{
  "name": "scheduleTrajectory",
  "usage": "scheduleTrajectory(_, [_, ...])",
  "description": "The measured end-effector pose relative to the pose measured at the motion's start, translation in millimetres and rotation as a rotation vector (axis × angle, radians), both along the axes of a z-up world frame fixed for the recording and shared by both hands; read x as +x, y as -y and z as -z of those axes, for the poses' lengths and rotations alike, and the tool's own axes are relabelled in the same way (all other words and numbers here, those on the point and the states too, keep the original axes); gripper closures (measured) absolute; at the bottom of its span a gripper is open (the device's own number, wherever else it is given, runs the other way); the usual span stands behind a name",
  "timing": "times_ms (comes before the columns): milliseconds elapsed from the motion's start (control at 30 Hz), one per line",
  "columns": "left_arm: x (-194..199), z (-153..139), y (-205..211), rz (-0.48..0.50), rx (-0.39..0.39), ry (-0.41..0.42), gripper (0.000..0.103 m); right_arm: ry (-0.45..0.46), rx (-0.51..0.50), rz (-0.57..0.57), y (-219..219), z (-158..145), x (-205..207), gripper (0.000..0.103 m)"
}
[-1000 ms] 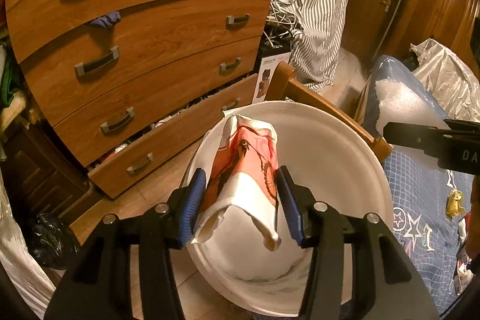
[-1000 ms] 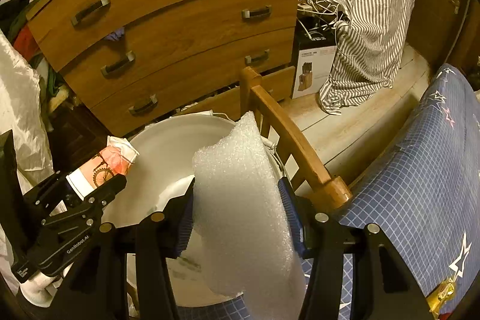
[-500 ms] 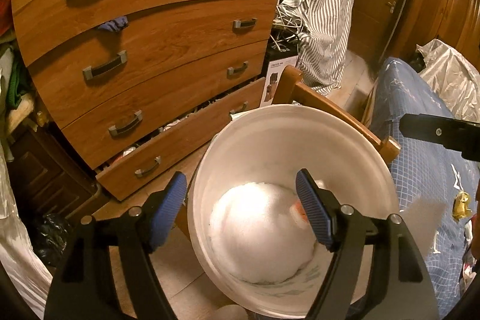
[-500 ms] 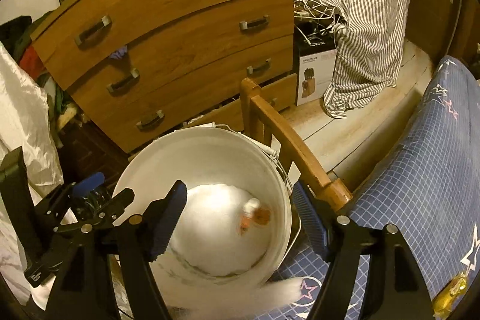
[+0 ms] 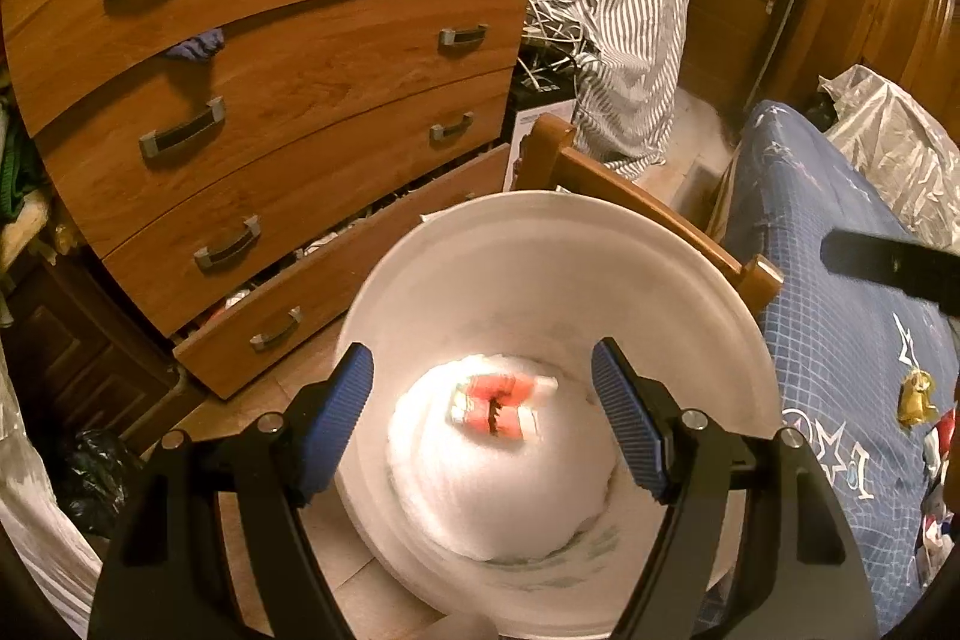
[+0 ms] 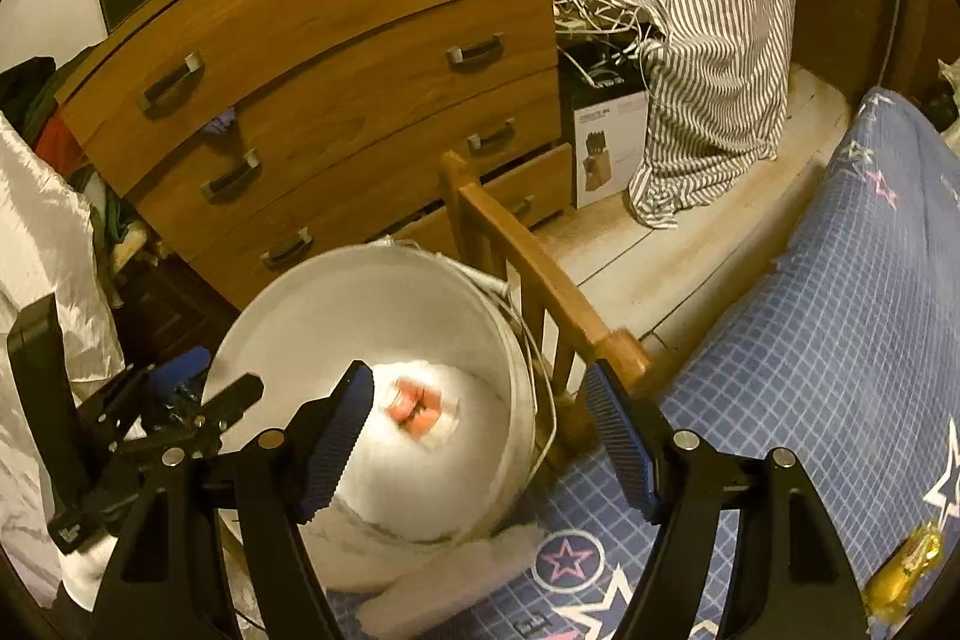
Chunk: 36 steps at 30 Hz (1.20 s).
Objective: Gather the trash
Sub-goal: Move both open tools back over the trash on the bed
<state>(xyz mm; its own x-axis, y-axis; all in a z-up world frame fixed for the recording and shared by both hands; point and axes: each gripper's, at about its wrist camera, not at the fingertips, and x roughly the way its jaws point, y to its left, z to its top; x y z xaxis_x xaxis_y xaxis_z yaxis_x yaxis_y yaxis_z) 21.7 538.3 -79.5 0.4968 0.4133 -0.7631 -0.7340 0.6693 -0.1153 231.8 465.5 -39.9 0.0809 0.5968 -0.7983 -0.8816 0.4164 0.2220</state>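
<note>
Left wrist view looks down past the left tool (image 5: 483, 415), whose two blue-padded fingers (image 5: 336, 415) stand wide apart with nothing between them and nothing touching either pad. Directly beneath sits a white bucket (image 5: 540, 244), and inside it, at the centre, lies a crumpled red-and-white wrapper (image 5: 495, 403) on top of a mound of white bubble wrap (image 5: 480, 484) that fills the bottom. Both pieces of trash are a little blurred. At three o'clock from the bucket a black bar of the other tool juts in over the blue star-patterned bed cover (image 5: 840, 340), where a small gold wrapper (image 5: 915, 394) lies near the right edge. At ten o'clock stands a wooden chest of drawers (image 5: 288, 100), its lowest drawer pulled partly out; at twelve o'clock a wooden chair back (image 5: 636, 202) rises just behind the bucket rim.

From the right wrist view, the right tool (image 6: 474, 442) is likewise spread wide and empty, its pads clear of everything. It hangs over the bucket's right edge, so the left pad sits above the trash and the right pad above the bed cover. The left tool shows at nine o'clock, beside the bucket. A strip of white bubble wrap (image 6: 456, 574) lies outside the bucket at six o'clock, on the bed cover against the bucket's wall. A striped shirt (image 6: 708, 40) hangs at one o'clock.
</note>
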Motion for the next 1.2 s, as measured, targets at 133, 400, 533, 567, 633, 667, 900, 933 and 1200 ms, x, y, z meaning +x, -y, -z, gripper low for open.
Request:
scheduleTrajectory(133, [4.0, 0.3, 9.9, 0.025, 0.001, -0.003, 0.031, -0.03, 0.028, 0.013, 27.9, 9.1, 1.2, 0.029])
scheduleTrajectory(400, [33.9, -5.6, 92.0, 0.243, 0.034, 0.023, 0.031, 0.129, 0.212, 0.139, 174.9, 2.7, -32.0, 0.029])
scheduleTrajectory(533, [63.5, -5.3, 163.4, 0.431, 0.013, 0.06, 0.031, 0.18, 0.247, 0.279, 300.8, 18.5, -40.9, 0.029])
scheduleTrajectory(567, [71.1, -4.2, 181.7, 0.478, 0.008, 0.064, 0.031, 0.186, 0.244, 0.322, 333.9, 24.0, -43.1, 0.029])
scheduleTrajectory(633, [90.4, 2.2, 227.0, 0.596, -0.019, 0.062, 0.031, 0.191, 0.233, 0.393, 397.5, 35.0, -45.6, 0.029])
scheduleTrajectory(667, [98.1, 6.4, 245.8, 0.641, -0.031, 0.057, 0.031, 0.197, 0.226, 0.431, 425.9, 39.7, -46.8, 0.029])
scheduleTrajectory(900, [137.5, 34.4, 350.4, 0.828, -0.106, 0.006, 0.031, 0.2, 0.169, 0.721, 610.8, 79.5, -37.4, 0.029])
scheduleTrajectory(933, [141.3, 39.2, 363.3, 0.845, -0.112, -0.004, 0.031, 0.206, 0.153, 0.74, 629.8, 88.0, -31.4, 0.029])
scheduleTrajectory(1200, [156.4, 63.8, 415.7, 0.885, -0.127, -0.085, 0.031, 0.104, 0.11, 0.67, 626.1, 128.6, 7.5, 0.04])
